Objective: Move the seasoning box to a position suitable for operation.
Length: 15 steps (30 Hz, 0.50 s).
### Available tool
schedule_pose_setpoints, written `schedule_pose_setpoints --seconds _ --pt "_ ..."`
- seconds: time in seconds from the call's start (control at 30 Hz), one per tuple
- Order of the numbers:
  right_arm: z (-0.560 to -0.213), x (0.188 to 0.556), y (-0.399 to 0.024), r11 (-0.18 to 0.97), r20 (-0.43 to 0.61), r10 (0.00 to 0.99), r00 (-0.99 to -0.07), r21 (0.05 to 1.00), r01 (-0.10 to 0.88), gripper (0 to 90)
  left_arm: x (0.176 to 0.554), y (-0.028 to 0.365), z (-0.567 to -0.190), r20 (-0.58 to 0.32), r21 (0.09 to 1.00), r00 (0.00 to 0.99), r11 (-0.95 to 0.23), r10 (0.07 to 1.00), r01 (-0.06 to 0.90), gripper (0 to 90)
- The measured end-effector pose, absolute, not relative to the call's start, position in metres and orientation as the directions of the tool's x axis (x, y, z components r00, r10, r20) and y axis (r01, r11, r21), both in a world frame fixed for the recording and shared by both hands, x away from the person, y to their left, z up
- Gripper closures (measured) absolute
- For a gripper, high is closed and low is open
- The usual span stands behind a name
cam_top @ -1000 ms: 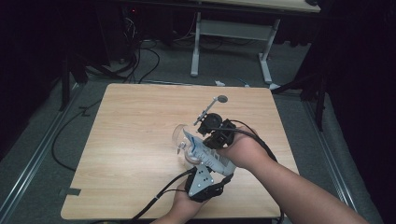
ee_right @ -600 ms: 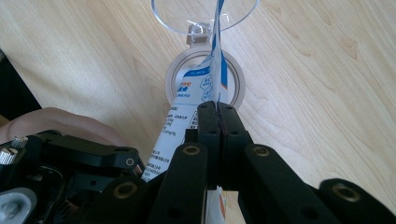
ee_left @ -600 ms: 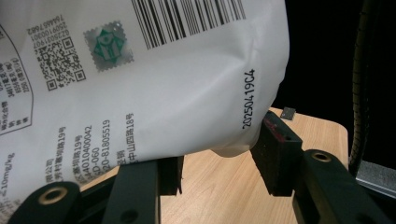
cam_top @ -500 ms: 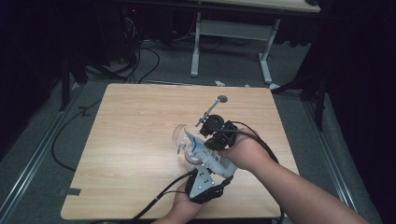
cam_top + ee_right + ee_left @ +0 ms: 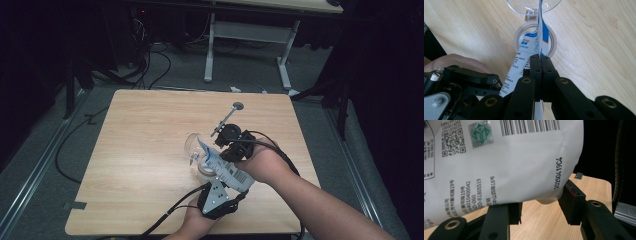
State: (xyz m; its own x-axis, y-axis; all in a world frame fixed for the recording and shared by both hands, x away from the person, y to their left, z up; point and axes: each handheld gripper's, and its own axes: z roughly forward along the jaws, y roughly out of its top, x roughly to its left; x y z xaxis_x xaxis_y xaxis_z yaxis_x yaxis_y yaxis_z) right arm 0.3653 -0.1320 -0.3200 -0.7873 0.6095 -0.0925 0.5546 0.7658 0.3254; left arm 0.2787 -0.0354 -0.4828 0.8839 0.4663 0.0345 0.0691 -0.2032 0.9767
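With both grippers clamped on the white printed plastic pouch (image 5: 226, 170), left gripper (image 5: 216, 196) low, right gripper (image 5: 540, 65) at the top edge, pouring into the clear plastic cup (image 5: 196, 150) seems underway, needing further tilt.

We are in a lab or test room: a plain wooden table (image 5: 150, 150) on grey carpet (image 5: 45, 200), loose black cables (image 5: 150, 70), and dark all around.

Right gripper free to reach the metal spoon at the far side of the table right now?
Probably not. The right gripper has its jaws shut on the white and blue printed pouch, held over the clear glass bowl. The metal spoon lies unobstructed beyond, but the pouch must go first.
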Motion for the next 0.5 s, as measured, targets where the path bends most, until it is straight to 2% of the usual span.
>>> schedule_pose_setpoints --seconds 0.5 --pt "-0.3232 0.3632 -0.1354 0.762 -0.087 0.614 -0.785 0.323 0.561 89.9 0.2785 -0.0348 -0.4890 0.039 0.971 0.884 -0.226 0.465 0.076 57.1"
